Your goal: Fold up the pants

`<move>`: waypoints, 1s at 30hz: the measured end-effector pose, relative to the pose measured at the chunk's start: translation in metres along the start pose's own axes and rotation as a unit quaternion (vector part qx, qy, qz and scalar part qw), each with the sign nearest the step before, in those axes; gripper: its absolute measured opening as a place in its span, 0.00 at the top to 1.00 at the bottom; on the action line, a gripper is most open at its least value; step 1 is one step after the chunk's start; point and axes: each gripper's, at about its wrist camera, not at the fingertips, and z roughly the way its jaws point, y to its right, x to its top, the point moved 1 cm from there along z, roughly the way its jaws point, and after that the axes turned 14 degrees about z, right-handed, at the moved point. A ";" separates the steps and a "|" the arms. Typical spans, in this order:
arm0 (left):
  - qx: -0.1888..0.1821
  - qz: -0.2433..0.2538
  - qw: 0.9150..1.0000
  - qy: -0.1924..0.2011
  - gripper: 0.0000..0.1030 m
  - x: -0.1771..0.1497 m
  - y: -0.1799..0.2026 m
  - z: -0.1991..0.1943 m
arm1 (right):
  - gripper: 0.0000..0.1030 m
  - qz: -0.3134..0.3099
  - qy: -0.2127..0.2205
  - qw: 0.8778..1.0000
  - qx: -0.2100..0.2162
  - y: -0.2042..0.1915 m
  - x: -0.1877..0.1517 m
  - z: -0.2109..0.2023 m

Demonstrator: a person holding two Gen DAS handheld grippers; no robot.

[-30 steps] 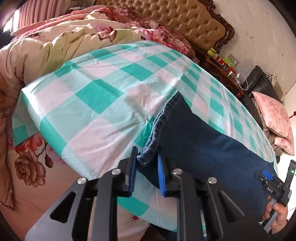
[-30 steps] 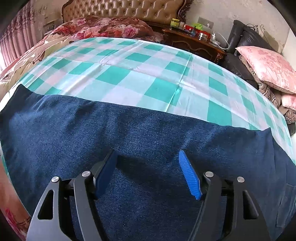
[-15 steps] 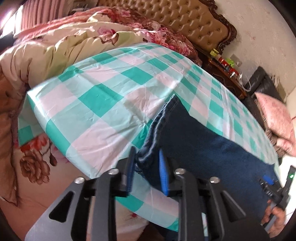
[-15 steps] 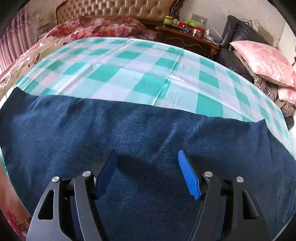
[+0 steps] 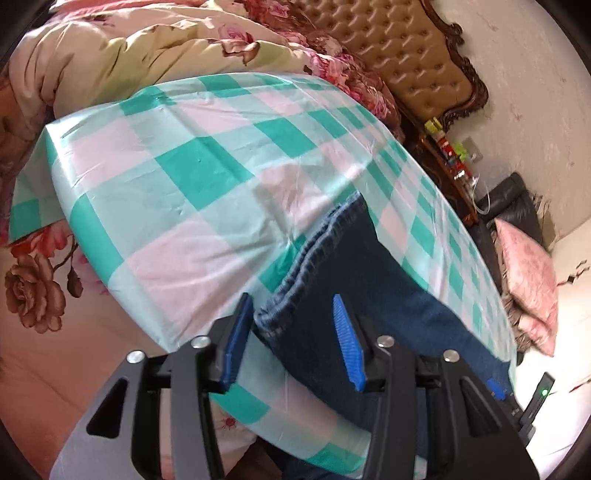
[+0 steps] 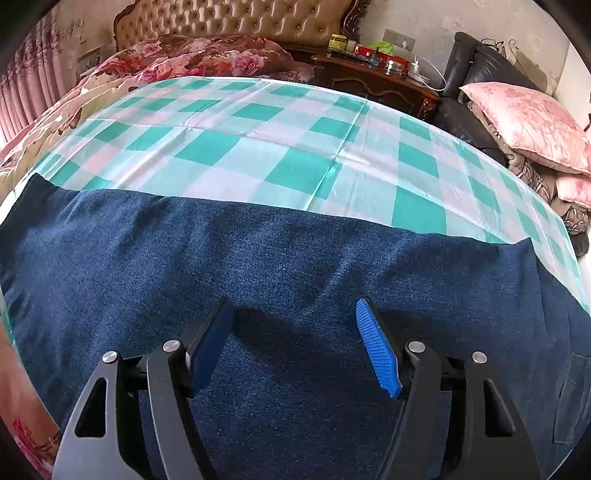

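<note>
The pants (image 5: 373, 295) are laid flat along the near edge of the bed, on the green-and-white checked sheet (image 5: 192, 173), with the doubled hem end at the left and the pocket end at the right. The fabric looks already halved lengthwise, so a crosswise fold is judged to be the step in hand.

The left gripper (image 5: 291, 328) is poised at the hem (image 5: 295, 273). Its jaws have just been opening and then closing slightly; the hem corner sits between them, close against the left pad, but the right pad (image 5: 347, 343) stands clear of the cloth, so nothing is clamped. For a good grip, both stacked layers should be taken together at the corner, deep enough that the stitched edge is not let slip, and the sheet beneath should be kept out of the bite. The hem should then be carried straight along the leg line so edges are stacked squarely.

The right gripper (image 6: 295, 339) is held above mid-leg denim (image 6: 295, 251), jaws well apart, nothing between them; whether the tips touch the fabric cannot be told.

Both grippers are pointed steeply downward. The left is angled in from the bed's corner, the right faces the headboard (image 6: 236, 22) squarely.
</note>
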 end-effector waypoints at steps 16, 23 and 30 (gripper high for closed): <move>0.092 0.063 0.993 0.049 0.70 0.005 0.024 -0.039 | 0.35 0.002 -0.004 1.000 -0.019 0.027 -0.006 -0.007; 0.030 0.298 0.953 0.040 0.62 -0.002 0.159 0.019 | 0.29 0.011 -0.006 1.000 -0.013 0.033 -0.006 -0.006; 0.040 0.359 0.932 -0.025 0.76 0.003 0.185 0.102 | 0.30 0.018 -0.006 1.000 0.014 0.034 0.007 -0.009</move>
